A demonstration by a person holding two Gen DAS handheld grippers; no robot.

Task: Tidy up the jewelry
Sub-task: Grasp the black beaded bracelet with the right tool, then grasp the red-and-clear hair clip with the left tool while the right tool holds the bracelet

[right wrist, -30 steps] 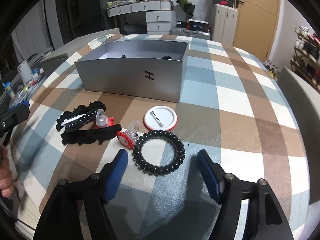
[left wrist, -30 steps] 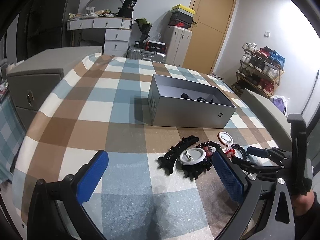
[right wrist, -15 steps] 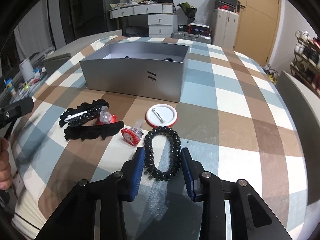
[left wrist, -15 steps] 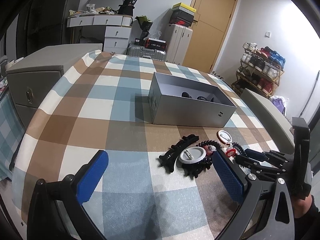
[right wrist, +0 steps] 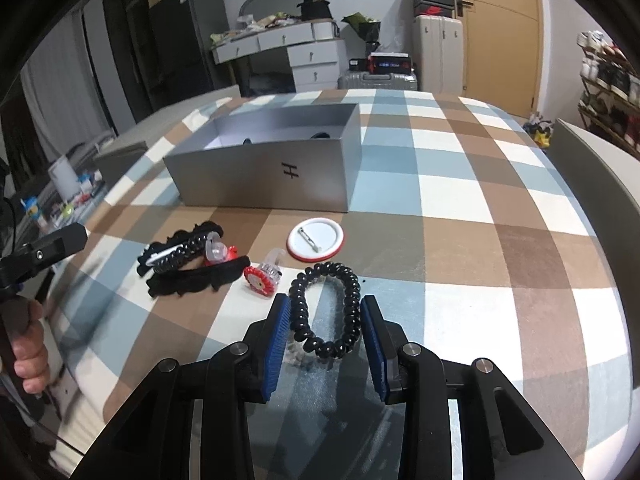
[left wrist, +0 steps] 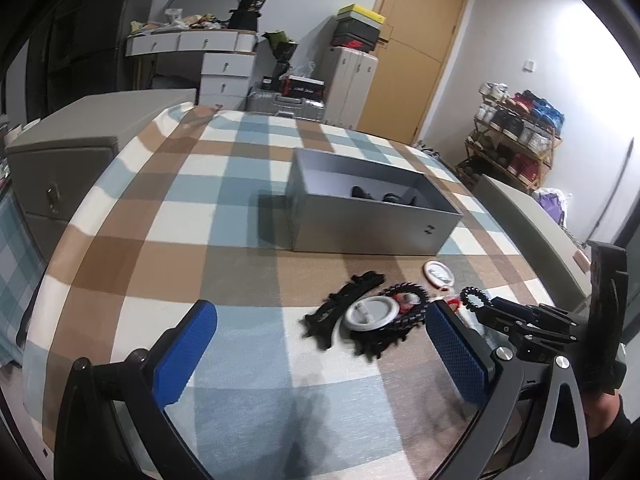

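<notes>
A black spiral hair tie (right wrist: 351,296) lies on the checked tablecloth, squeezed into an oval by my right gripper (right wrist: 325,305), which is shut on its two sides. Just beyond it are a red-and-clear trinket (right wrist: 262,276), a white badge with a red rim (right wrist: 316,238) and black hair clips (right wrist: 188,276). The open grey box (right wrist: 264,176) stands behind them with dark items inside. My left gripper (left wrist: 319,311) hangs open over the cloth, nothing between its blue pads, short of the same pile (left wrist: 368,314). In the left wrist view the right gripper (left wrist: 494,309) shows with the hair tie (left wrist: 474,298).
The round table (left wrist: 132,240) drops off at the near and left edges. Grey chair backs (left wrist: 532,220) stand close to its right side and a grey cabinet (left wrist: 60,152) to its left. A hand (right wrist: 28,344) grips the left tool's handle.
The right gripper's jaws closed from wide apart onto the spiral hair tie, pressing the round coil into an oval. The left gripper stayed where it was, open.
</notes>
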